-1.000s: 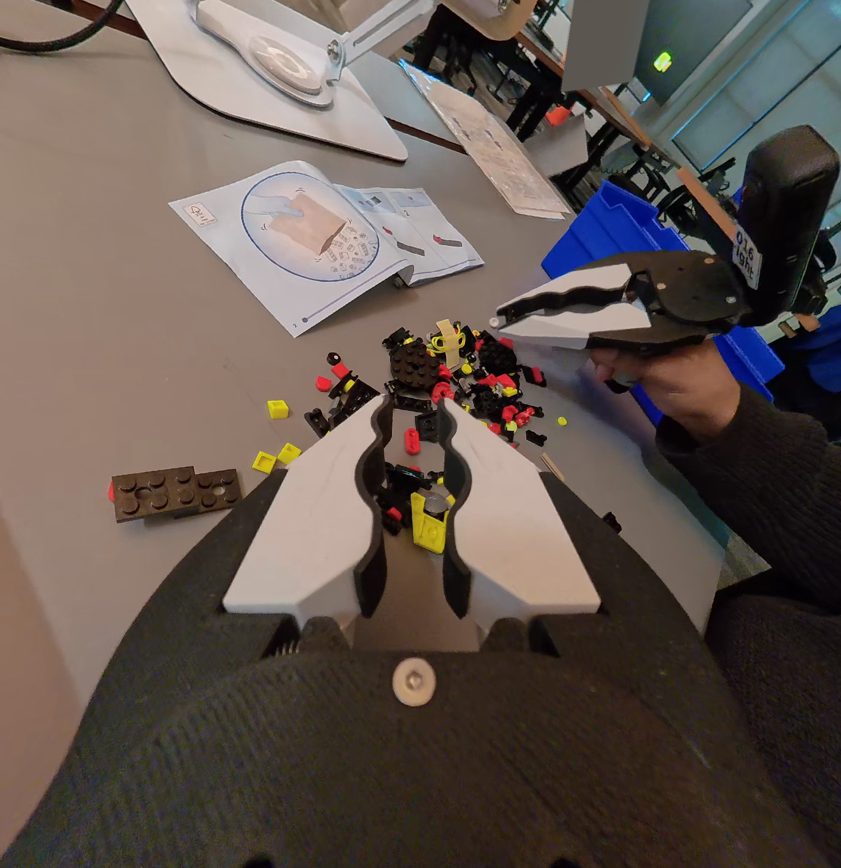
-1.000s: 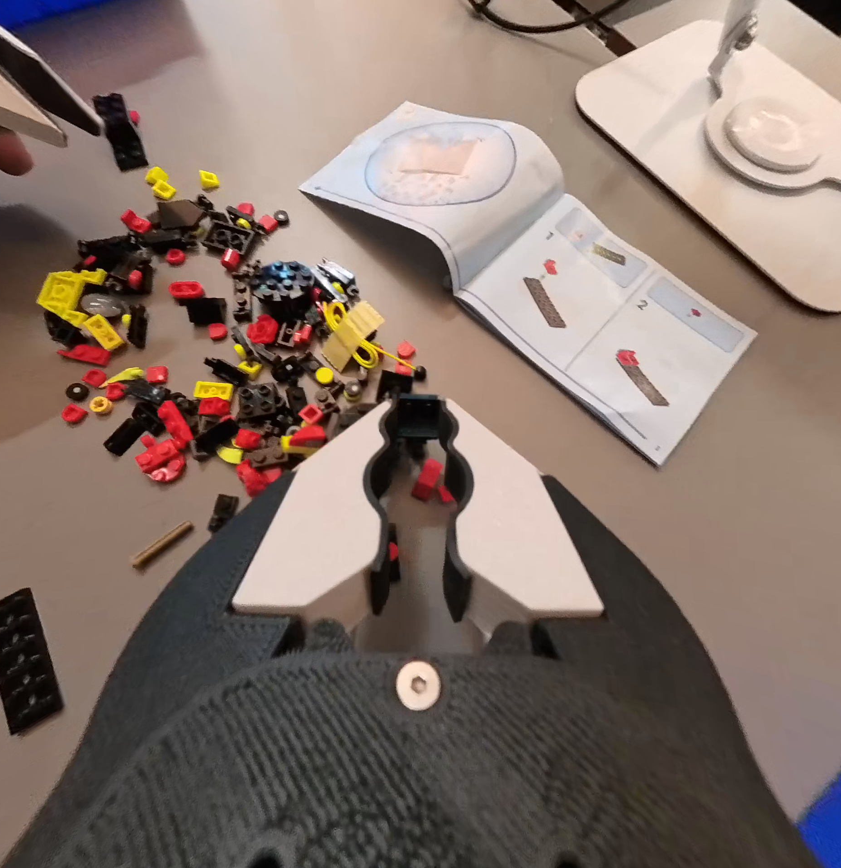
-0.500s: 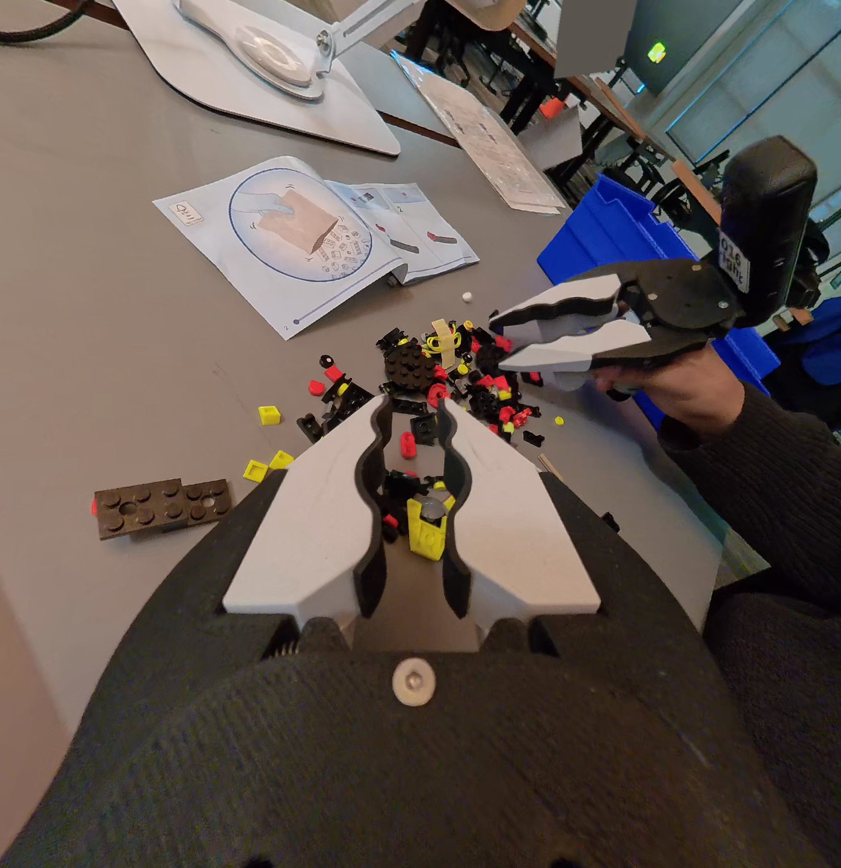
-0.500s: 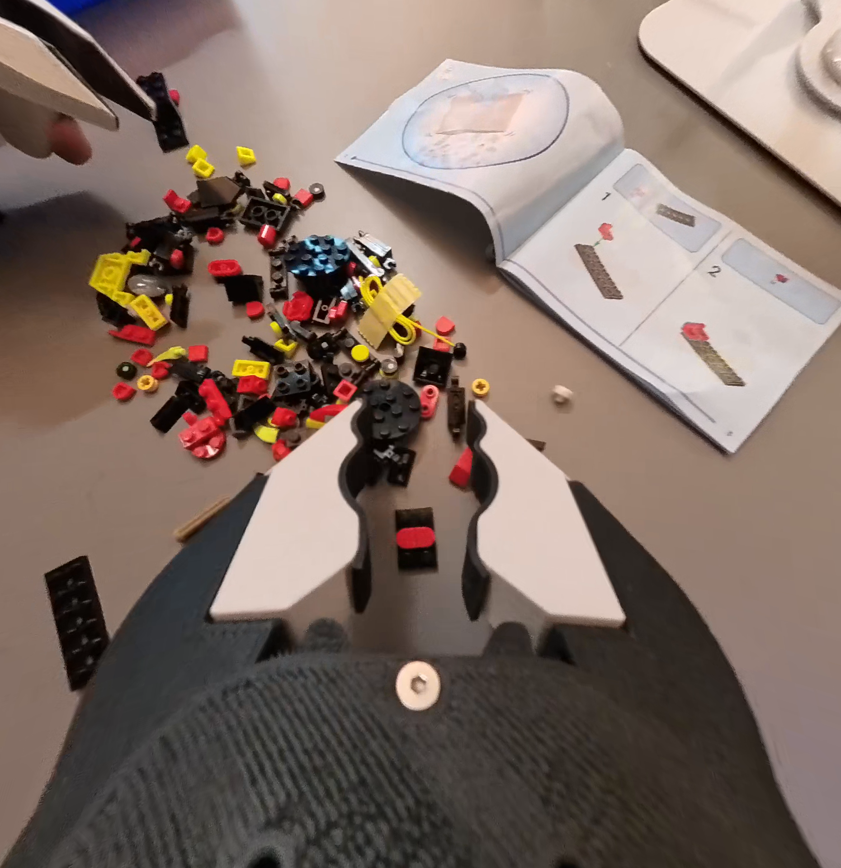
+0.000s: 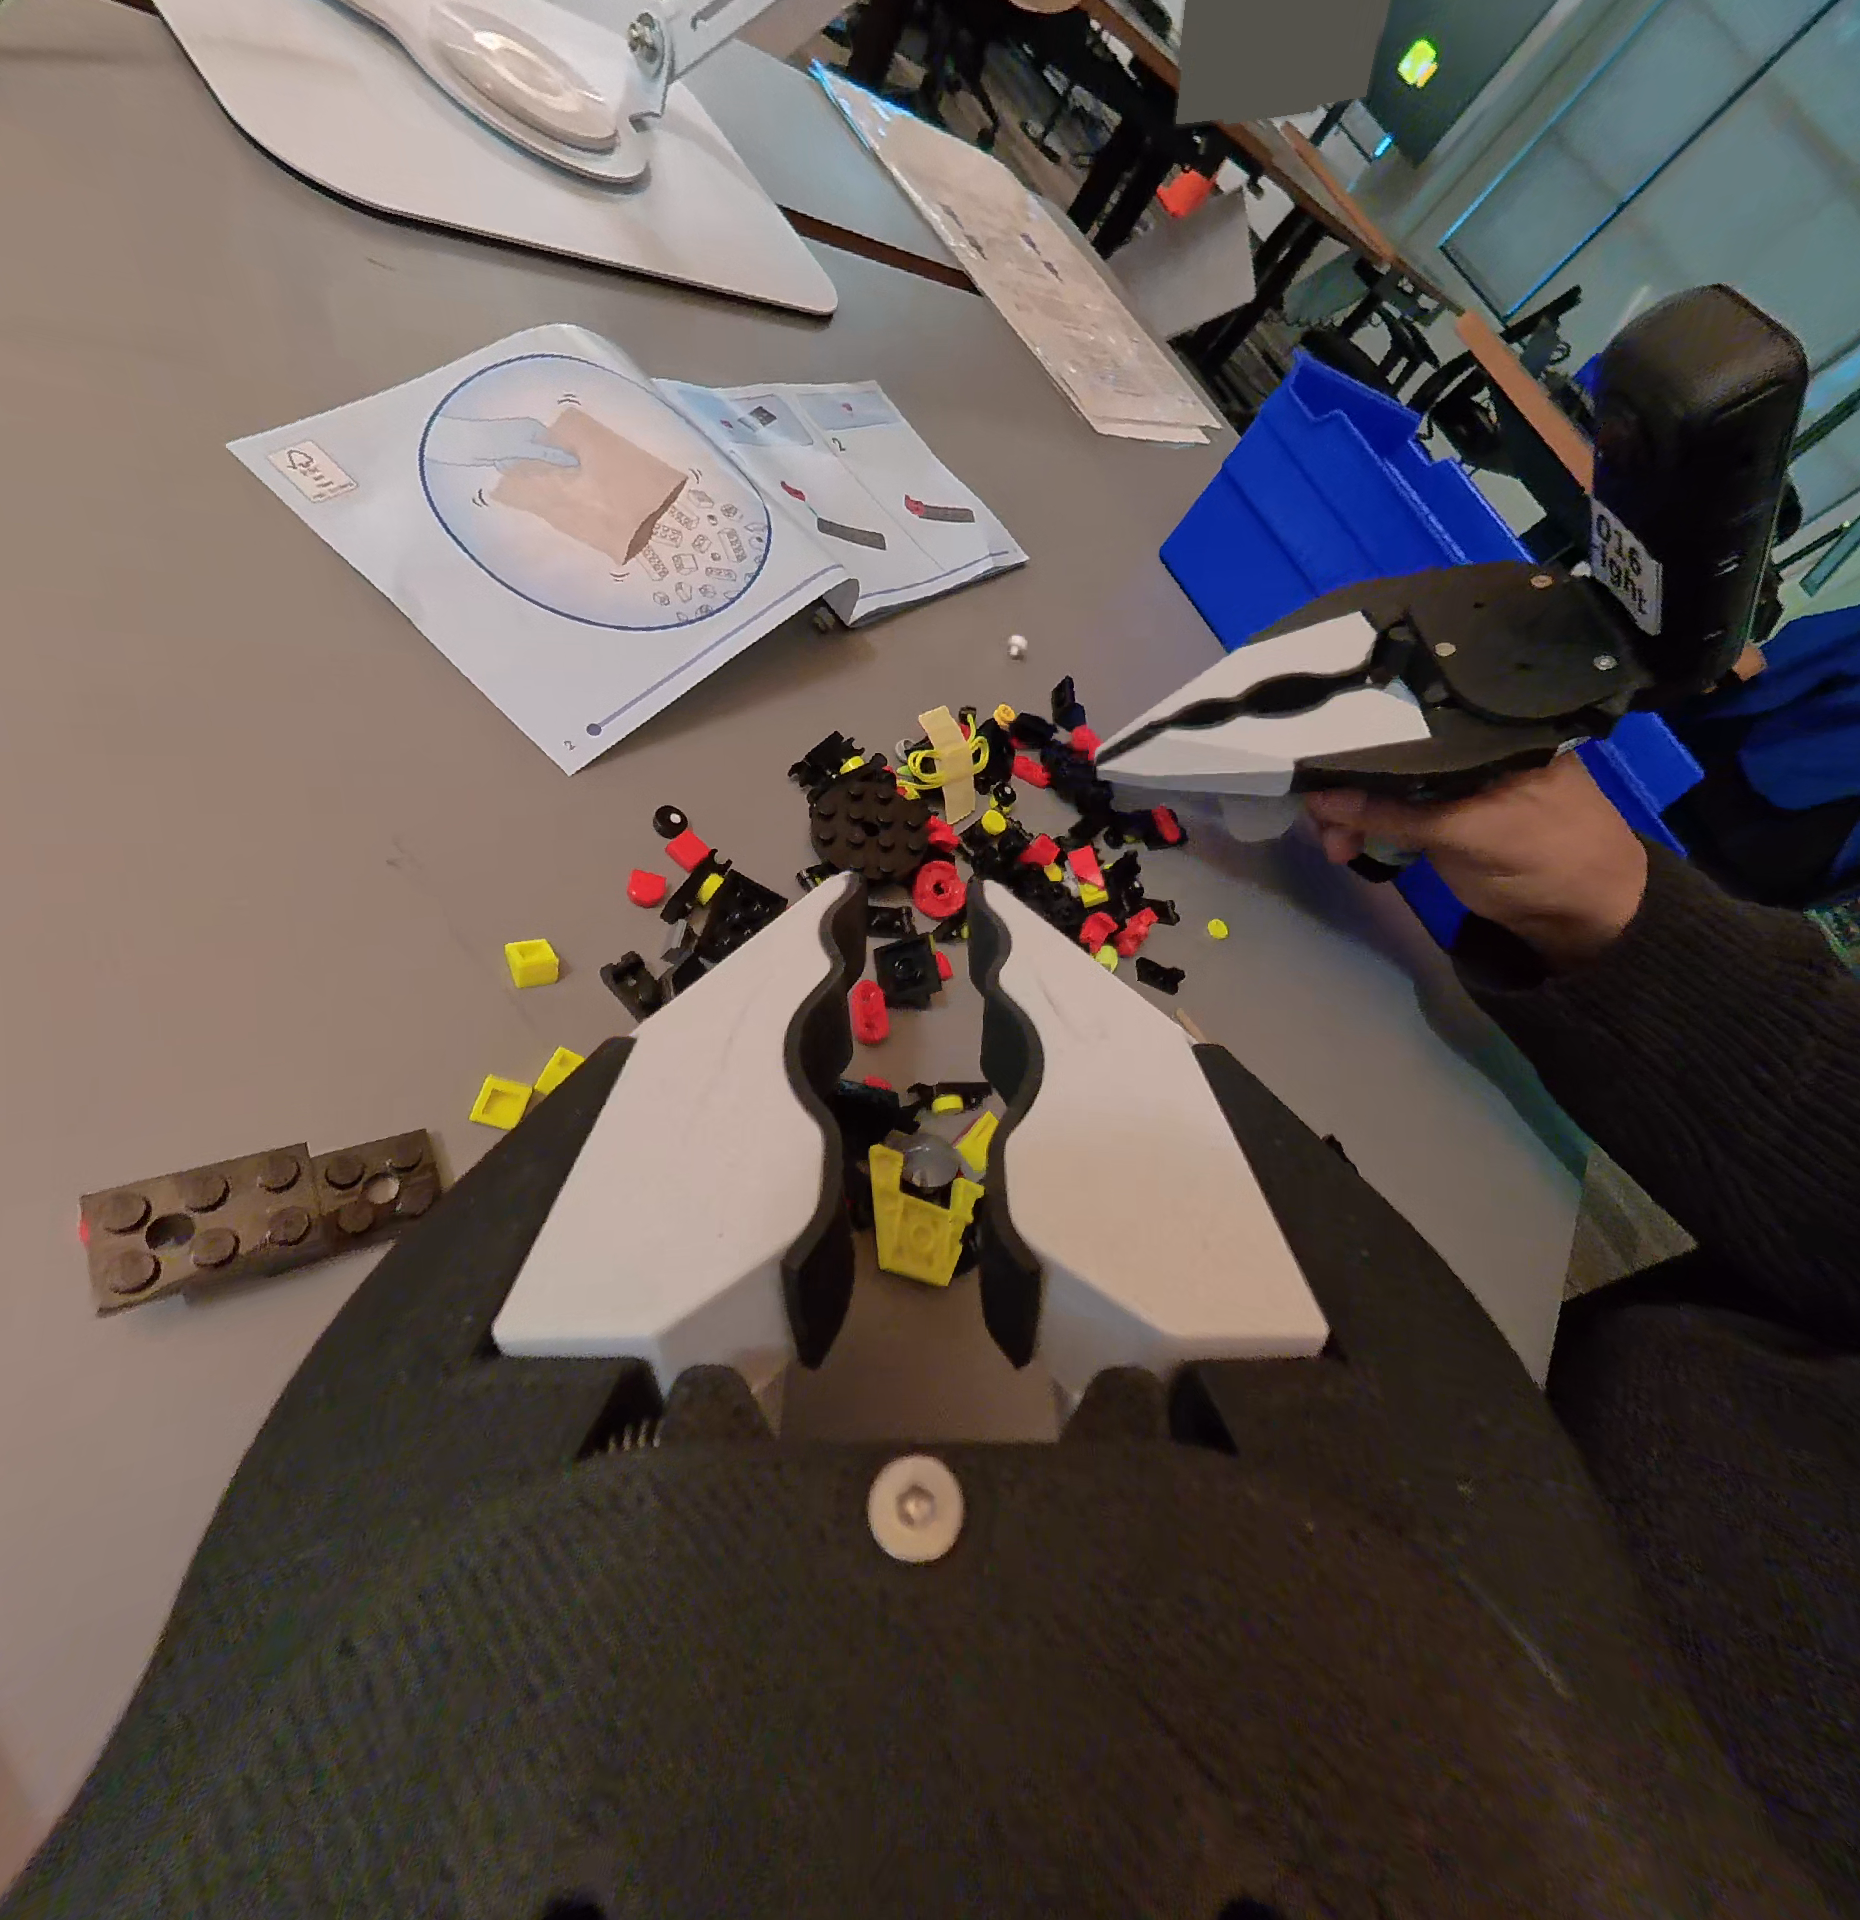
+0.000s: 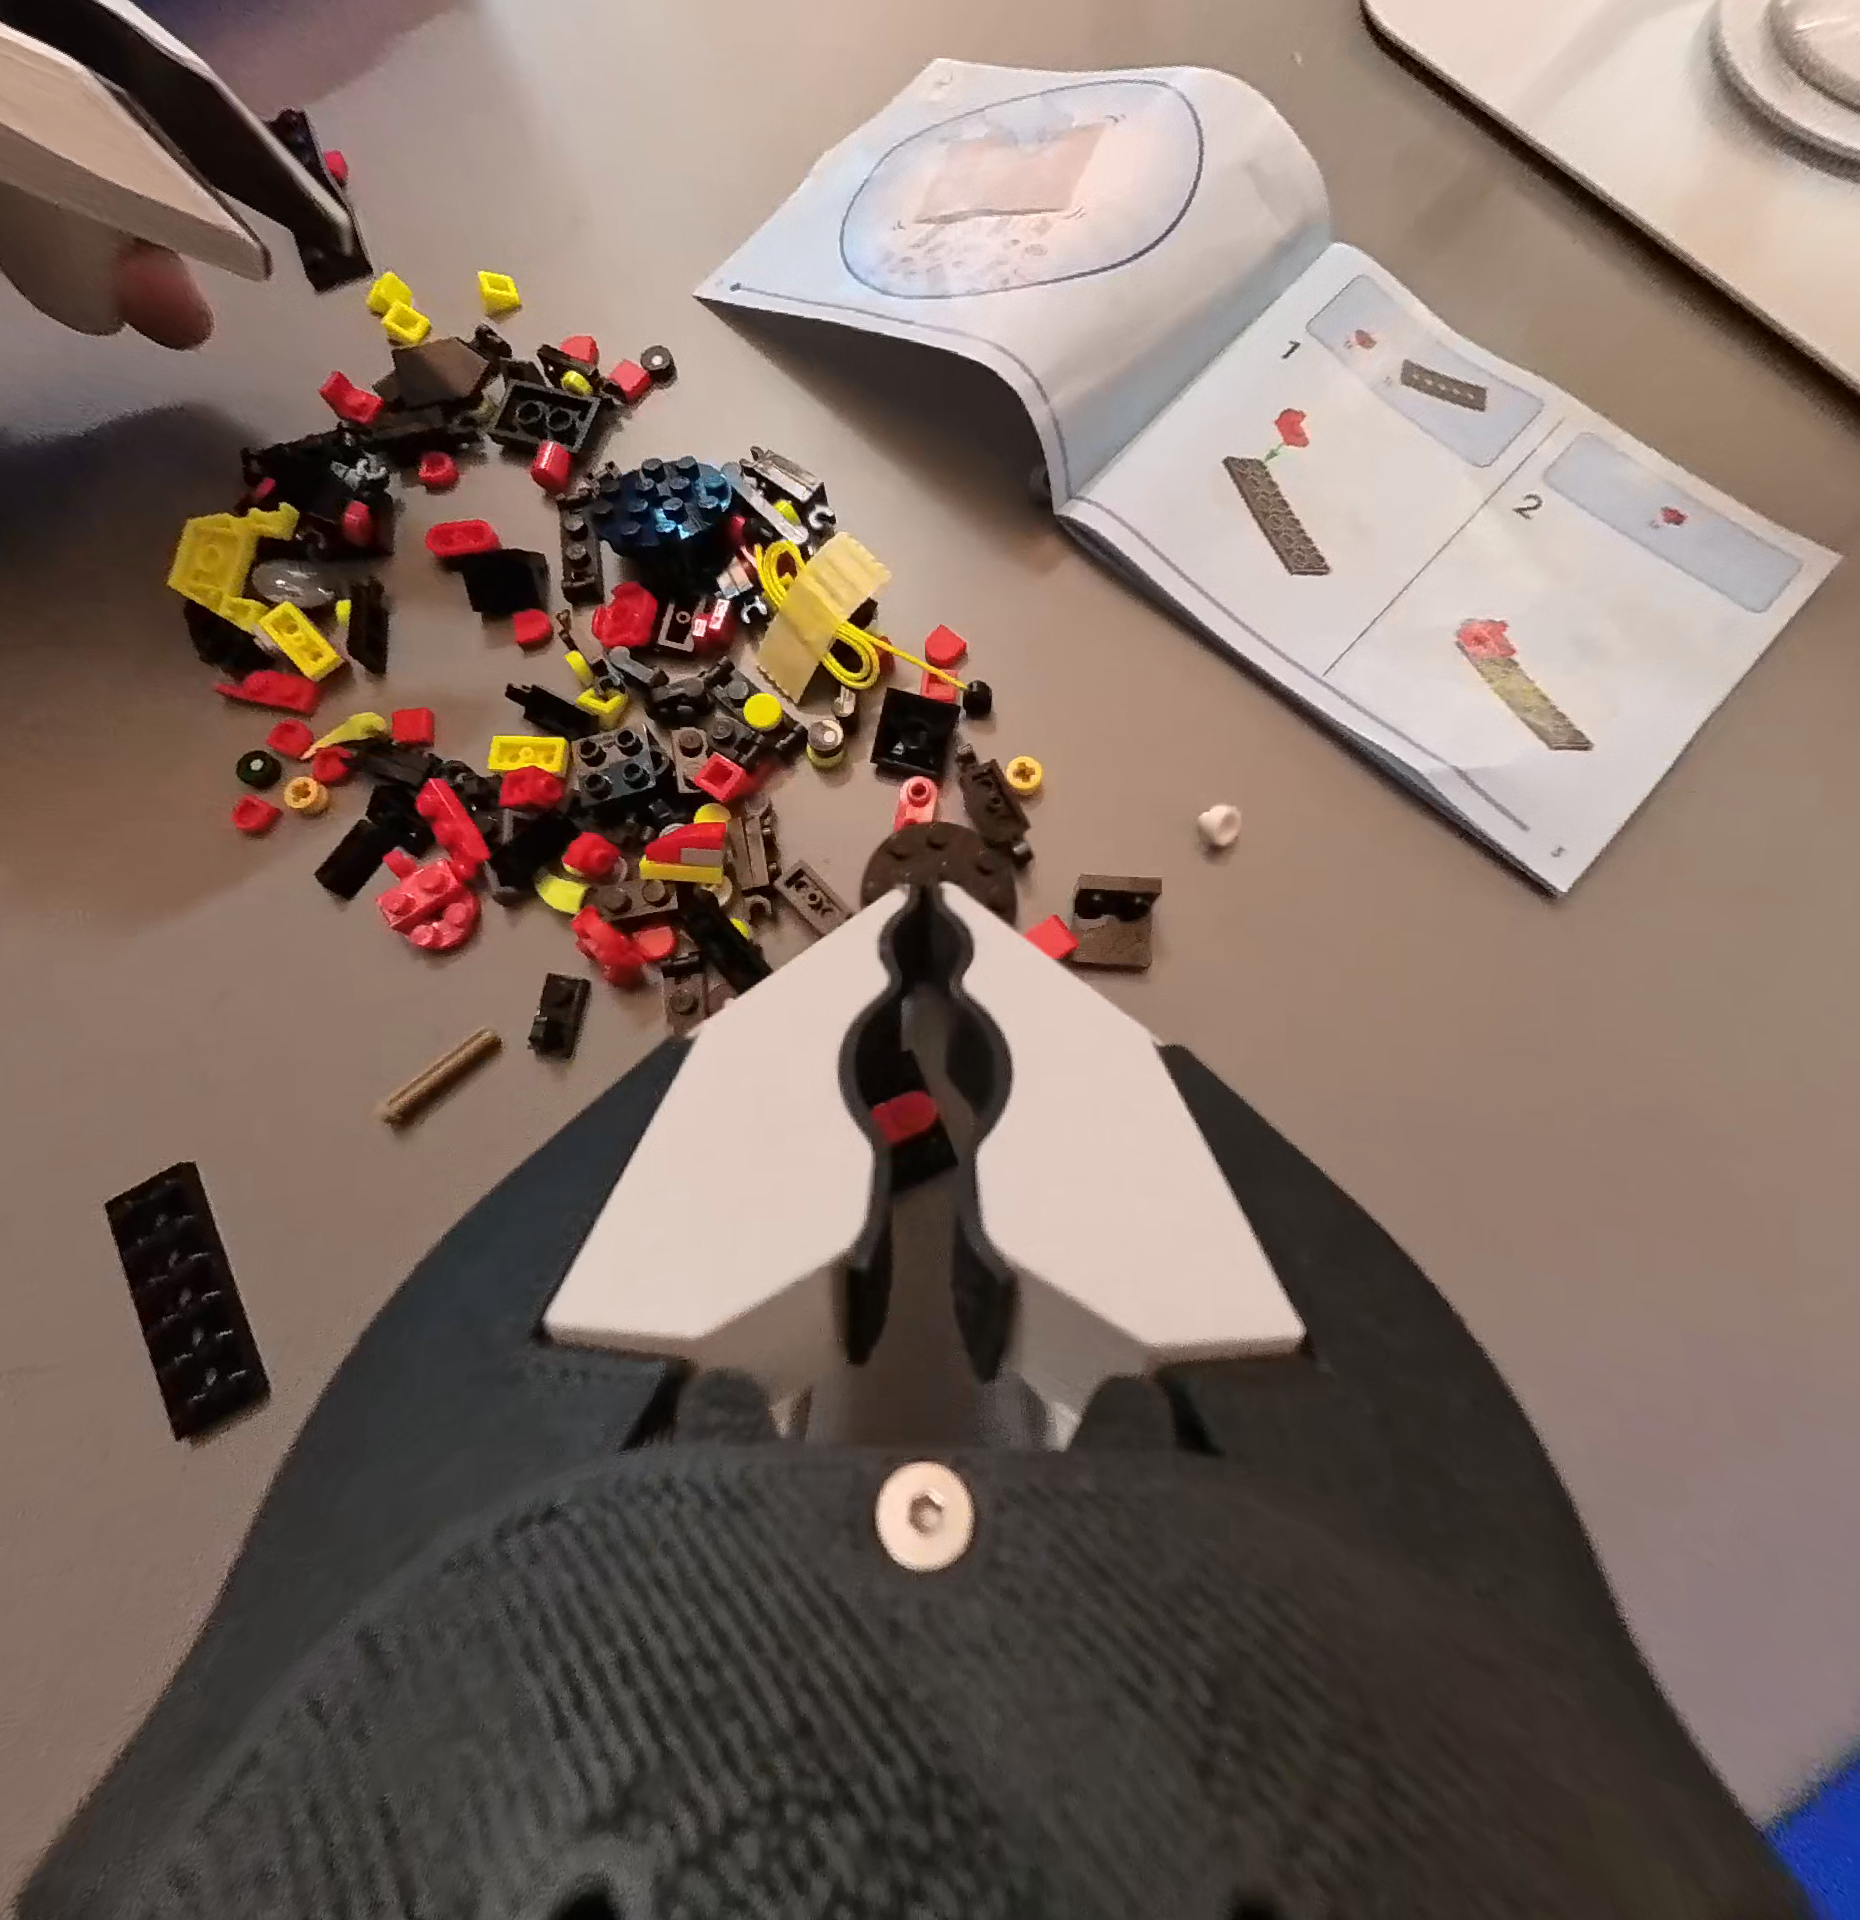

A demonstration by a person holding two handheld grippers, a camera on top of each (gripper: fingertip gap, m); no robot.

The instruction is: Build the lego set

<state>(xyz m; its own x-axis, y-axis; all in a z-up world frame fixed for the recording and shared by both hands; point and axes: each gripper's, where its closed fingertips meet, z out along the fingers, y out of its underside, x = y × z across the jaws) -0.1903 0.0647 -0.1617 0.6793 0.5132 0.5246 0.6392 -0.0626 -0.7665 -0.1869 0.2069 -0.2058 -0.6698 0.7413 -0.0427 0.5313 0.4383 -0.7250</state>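
Note:
A pile of small red, yellow and black lego pieces (image 5: pixel 1009 831) lies on the grey table (image 5: pixel 230 831); it also shows in the right wrist view (image 6: pixel 593 675). My left gripper (image 5: pixel 913 899) is open and empty, low over the near edge of the pile, with a yellow piece (image 5: pixel 921 1226) on the table between its fingers. My right gripper (image 6: pixel 921 896) is shut, tips touching, with a small black-and-red piece (image 6: pixel 910 1127) in the hollow between its pads. It shows at the pile's right side in the left wrist view (image 5: pixel 1108 758). A round black plate (image 6: pixel 936 862) lies just past its tips.
An open instruction booklet (image 6: pixel 1269 416) lies beyond the pile. A dark studded plate assembly (image 5: pixel 251 1210) lies left of my left gripper, and a long black plate (image 6: pixel 183 1299) lies apart. A white lamp base (image 5: pixel 490 156) stands at the back. Blue bins (image 5: pixel 1352 540) stand off the right edge. The gap from one gripper's tips to the other's is roughly 15 cm.
My right gripper has gone from open to shut around the black-and-red piece that lay between its fingers. My left gripper has stayed open, almost still.

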